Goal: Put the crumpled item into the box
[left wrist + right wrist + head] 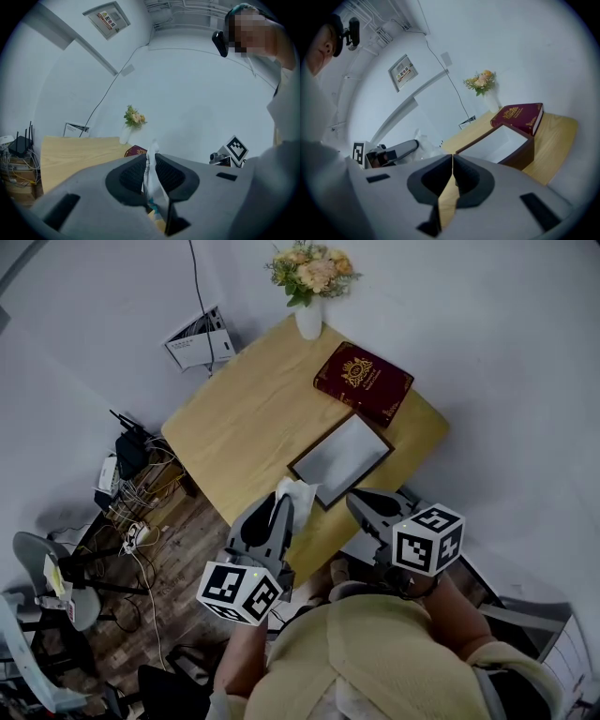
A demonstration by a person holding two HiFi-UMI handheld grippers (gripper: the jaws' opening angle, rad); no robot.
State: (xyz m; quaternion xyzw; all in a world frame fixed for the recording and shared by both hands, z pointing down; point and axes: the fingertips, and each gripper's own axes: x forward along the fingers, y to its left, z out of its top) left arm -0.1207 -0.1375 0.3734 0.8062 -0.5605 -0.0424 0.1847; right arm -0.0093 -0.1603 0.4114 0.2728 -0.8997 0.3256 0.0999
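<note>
The person's yellow top (375, 652) filled the nearest part of the head view, and both grippers extended from it over the near edge of the bench (234, 418). The left gripper (281, 504) was clamped on the crumpled item (298, 491), a white wad pinched upright between its pads. It seemed to be held clear of the wood so that it could pass over the box rim. The right gripper (362, 501) had its jaws pressed together on nothing and hung just beside it, probably parked out of the way.

Just beyond both, the box (342, 457) lay open by the bench's near right edge. Its white inside was bare, so the drop looked unobstructed. Further on, the red book (364, 382) rested near the right corner, apart from the box, and the vase (308, 320) stood at the far corner. The bench's left half was bare wood, which left room to swing.
</note>
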